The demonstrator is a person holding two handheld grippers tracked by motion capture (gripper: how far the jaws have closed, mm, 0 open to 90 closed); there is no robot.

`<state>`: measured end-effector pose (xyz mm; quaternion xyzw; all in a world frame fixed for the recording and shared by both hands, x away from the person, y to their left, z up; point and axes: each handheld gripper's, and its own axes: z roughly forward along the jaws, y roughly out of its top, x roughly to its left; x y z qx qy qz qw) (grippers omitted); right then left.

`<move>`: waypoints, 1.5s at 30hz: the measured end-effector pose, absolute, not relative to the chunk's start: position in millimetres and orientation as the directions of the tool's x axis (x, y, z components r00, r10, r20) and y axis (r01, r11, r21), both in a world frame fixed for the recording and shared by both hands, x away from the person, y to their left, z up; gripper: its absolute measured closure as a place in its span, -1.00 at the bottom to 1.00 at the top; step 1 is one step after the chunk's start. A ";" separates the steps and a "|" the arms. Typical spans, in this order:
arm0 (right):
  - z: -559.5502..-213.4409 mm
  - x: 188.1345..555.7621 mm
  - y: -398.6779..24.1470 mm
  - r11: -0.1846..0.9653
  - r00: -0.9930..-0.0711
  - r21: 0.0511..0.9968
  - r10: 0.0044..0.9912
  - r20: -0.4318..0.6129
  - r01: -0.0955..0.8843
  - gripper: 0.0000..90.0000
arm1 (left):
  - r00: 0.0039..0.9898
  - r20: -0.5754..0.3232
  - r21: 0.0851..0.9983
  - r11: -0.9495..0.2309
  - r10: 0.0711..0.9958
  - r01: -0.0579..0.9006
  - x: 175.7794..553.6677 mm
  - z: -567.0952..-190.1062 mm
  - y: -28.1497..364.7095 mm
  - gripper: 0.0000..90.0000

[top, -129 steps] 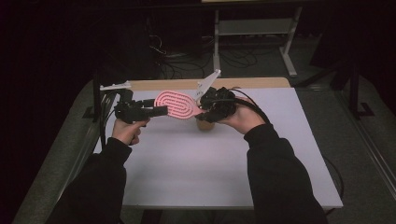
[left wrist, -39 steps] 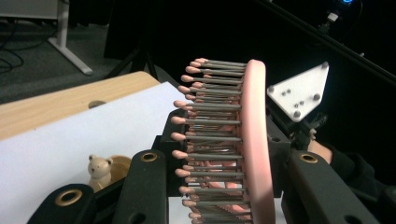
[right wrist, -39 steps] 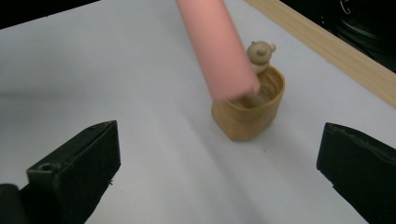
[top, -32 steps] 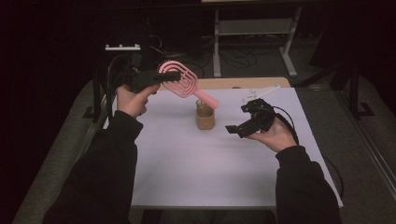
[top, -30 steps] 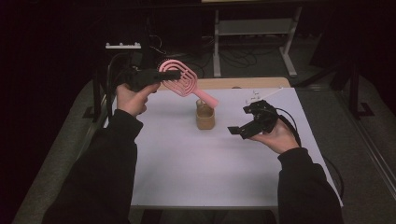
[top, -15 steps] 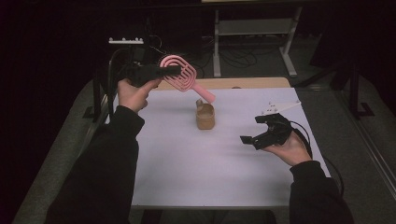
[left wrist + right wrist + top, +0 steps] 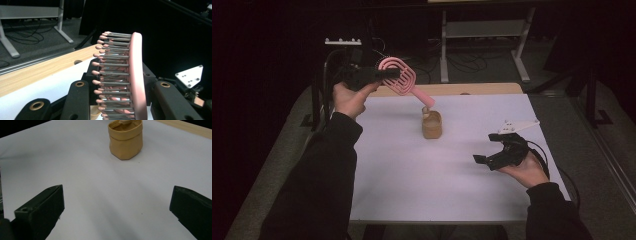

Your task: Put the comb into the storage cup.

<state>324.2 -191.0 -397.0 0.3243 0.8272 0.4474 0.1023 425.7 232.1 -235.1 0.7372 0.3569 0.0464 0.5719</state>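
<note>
Two tongs work apart: the left tongs (image 7: 384, 76) clamp the head of a pink hairbrush (image 7: 398, 81), lifted, its handle tip dipping into the tan pouch (image 7: 432, 124) on the white tabletop (image 7: 412, 175). The right tongs (image 7: 492, 159) gape wide, empty, near the pouch.

Left tongs (image 7: 384, 76) raised at far left, clamped; right tongs (image 7: 488, 160) low, jaws spread wide.
</note>
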 end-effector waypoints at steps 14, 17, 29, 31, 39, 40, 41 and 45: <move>-412.8 308.8 -210.5 0.327 -0.739 0.829 0.658 0.145 0.453 -1.00 | 0.737 -0.331 0.864 -0.125 0.590 0.488 431.2 -251.8 228.6 0.39; -415.0 306.9 -213.5 0.315 -0.733 0.834 0.663 0.148 0.453 -1.00 | 0.735 -0.333 0.862 -0.126 0.590 0.492 433.0 -254.6 228.5 0.39; -422.9 299.1 -222.8 0.286 -0.716 0.841 0.679 0.161 0.460 -1.00 | 0.731 -0.341 0.854 -0.131 0.591 0.504 435.3 -266.2 224.1 0.39; -424.0 297.9 -223.8 0.283 -0.713 0.840 0.681 0.164 0.463 -1.00 | 0.729 -0.343 0.852 -0.131 0.592 0.507 435.8 -268.2 223.2 0.39; -428.2 293.6 -225.4 0.280 -0.713 0.844 0.682 0.161 0.458 -1.00 | 0.724 -0.350 0.845 -0.133 0.594 0.517 439.0 -277.3 219.9 0.39; -428.6 293.1 -225.4 0.279 -0.712 0.843 0.683 0.163 0.460 -1.00 | 0.724 -0.353 0.844 -0.132 0.592 0.519 439.3 -278.2 219.2 0.39; -429.0 292.6 -225.5 0.279 -0.712 0.843 0.683 0.163 0.461 -1.00 | 0.726 -0.354 0.843 -0.134 0.589 0.520 439.6 -279.0 218.6 0.39; -431.7 291.7 -225.9 0.280 -0.714 0.842 0.681 0.164 0.461 -1.00 | 0.730 -0.350 0.841 -0.146 0.587 0.521 440.3 -281.9 214.7 0.39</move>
